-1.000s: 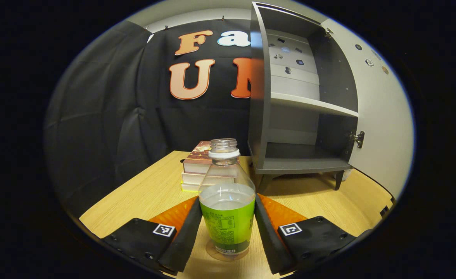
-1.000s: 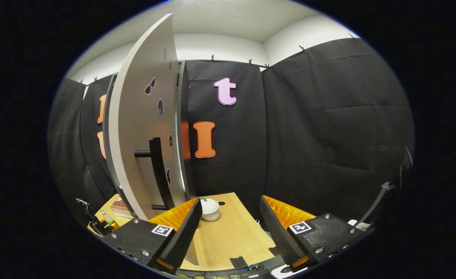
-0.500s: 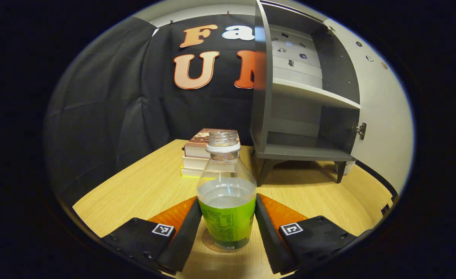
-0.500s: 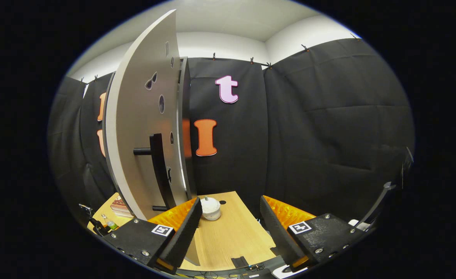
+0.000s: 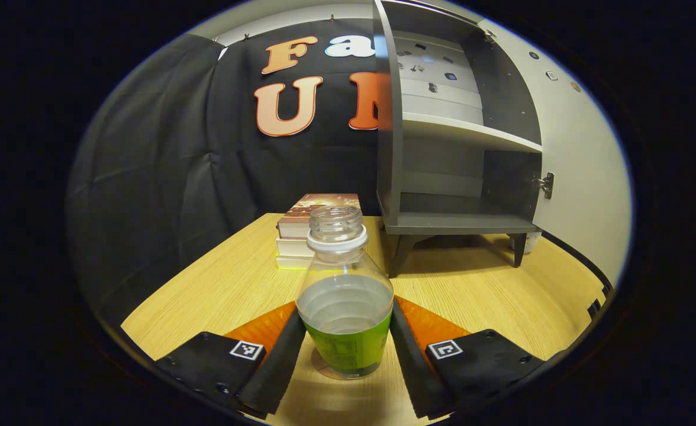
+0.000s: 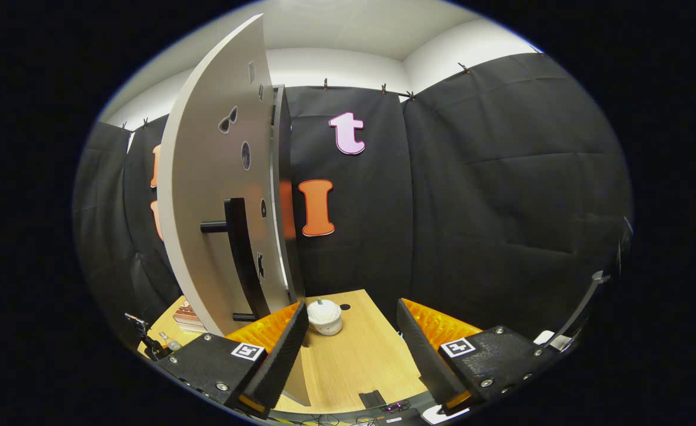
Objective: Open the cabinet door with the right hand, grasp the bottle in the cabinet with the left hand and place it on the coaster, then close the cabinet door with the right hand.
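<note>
In the left gripper view the left tool (image 5: 348,349) sits low over the wooden tabletop (image 5: 224,290) with its two fingers (image 5: 277,367) set on either side of an uncapped plastic bottle (image 5: 345,307). The bottle has a green label around its lower half and clear liquid up to about the shoulder. It stands upright on a round, pale translucent coaster (image 5: 324,371) whose edge shows under its base. The fingers lie just beside the bottle's sides, and whether they press on it or stand slightly off it cannot be told from the picture. Beyond the bottle lies a stack of books (image 5: 308,232), and to the right of that stands the grey cabinet (image 5: 442,160) on short legs, its shelves bare and its door (image 5: 579,171) swung wide on the right side. In the right gripper view the right tool (image 6: 351,355) hangs with its fingers spread wide and nothing between them. The cabinet door (image 6: 218,177) stands edge-on to its left, the dark bar handle (image 6: 238,260) near the left finger but apart from it. A small white jar with a lid (image 6: 324,316) sits on the tabletop (image 6: 354,355) beyond the fingers.
</note>
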`<state>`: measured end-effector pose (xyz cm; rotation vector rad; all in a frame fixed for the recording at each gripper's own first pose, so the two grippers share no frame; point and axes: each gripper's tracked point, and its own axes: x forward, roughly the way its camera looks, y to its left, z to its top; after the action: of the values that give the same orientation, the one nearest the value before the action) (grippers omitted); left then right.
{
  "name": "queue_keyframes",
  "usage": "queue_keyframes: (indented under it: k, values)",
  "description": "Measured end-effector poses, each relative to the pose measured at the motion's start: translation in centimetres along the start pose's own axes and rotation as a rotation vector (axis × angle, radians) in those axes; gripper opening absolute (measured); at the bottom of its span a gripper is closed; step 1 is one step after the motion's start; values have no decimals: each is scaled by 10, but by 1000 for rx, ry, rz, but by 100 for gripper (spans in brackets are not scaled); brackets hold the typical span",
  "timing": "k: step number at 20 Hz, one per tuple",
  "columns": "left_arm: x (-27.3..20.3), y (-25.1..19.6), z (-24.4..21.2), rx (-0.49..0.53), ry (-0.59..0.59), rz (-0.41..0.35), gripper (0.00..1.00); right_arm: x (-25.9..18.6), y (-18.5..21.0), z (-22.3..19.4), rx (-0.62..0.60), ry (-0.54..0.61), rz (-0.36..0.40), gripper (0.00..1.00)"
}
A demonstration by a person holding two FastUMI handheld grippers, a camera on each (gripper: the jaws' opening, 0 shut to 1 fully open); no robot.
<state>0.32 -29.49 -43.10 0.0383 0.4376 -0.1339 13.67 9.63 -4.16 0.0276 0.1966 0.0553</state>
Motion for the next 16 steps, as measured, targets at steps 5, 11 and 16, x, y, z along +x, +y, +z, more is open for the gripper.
queue_keyframes:
  k: [5, 11, 16]
  values:
    - [-5, -4, 2, 39, 7, -9, 86, -1, -8, -5, 25, 12, -8, 93]
    - [-13, -4, 6, 60, 20, -8, 87, 2, -8, -11, 39, 26, -2, 93]
    - [-28, -8, 18, 39, 17, -16, 91, 8, -2, -10, 22, 23, 23, 93]
